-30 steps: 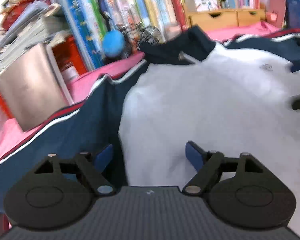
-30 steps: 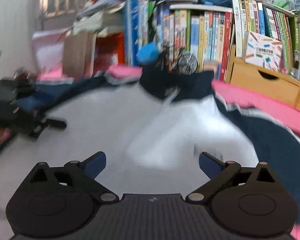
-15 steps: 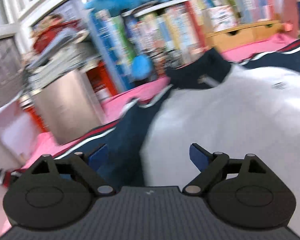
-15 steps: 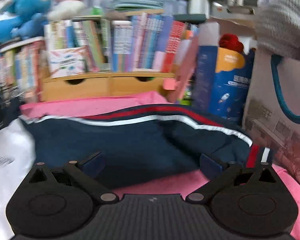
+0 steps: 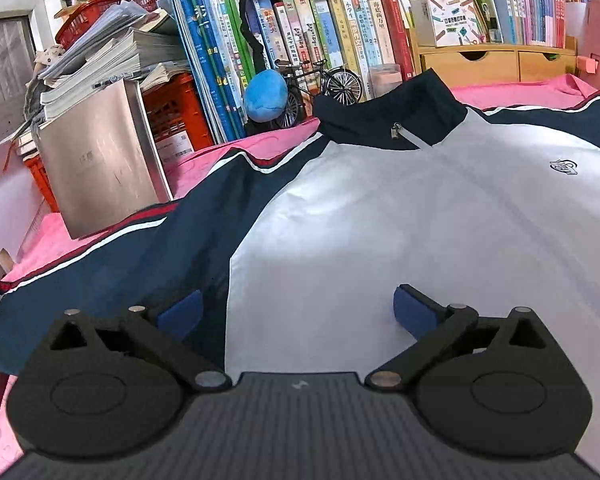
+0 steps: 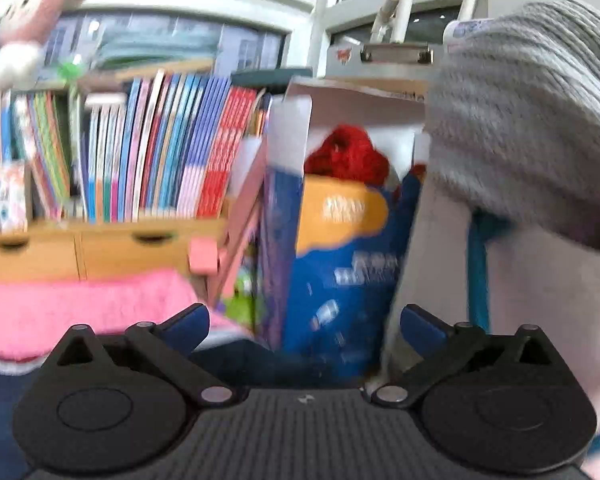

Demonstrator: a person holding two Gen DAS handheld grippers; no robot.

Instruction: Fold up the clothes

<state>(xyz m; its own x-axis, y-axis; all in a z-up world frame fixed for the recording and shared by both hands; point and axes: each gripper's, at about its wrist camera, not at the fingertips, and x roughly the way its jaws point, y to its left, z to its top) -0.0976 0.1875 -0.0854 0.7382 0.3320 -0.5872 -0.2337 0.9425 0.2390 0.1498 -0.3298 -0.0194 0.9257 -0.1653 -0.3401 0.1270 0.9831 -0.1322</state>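
Note:
A white jacket (image 5: 400, 216) with navy sleeves, a navy collar and red-and-white piping lies spread flat on a pink cloth (image 5: 204, 156). My left gripper (image 5: 296, 312) hovers low over its lower left part, at the seam between white body and navy sleeve (image 5: 140, 256). Its jaws are opening wide and nothing is between them. In the blurred right wrist view my right gripper (image 6: 304, 326) is open and empty, aimed at the boxes past the jacket's right edge. A strip of navy sleeve (image 6: 4, 400) shows at that view's lower left.
Books (image 5: 300, 36), a blue plush ball (image 5: 266, 94), a model bicycle (image 5: 320, 84) and wooden drawers (image 5: 488, 62) line the back. A silver box (image 5: 100, 156) stands at the left. A blue carton (image 6: 340, 264), a white bag with a teal handle (image 6: 480, 264) and grey knitwear (image 6: 532, 120) crowd the right.
The right gripper swung from over the white jacket body to the right, past the navy sleeve, and now faces the boxes. The left gripper's jaws spread wider, and its view shifted slightly.

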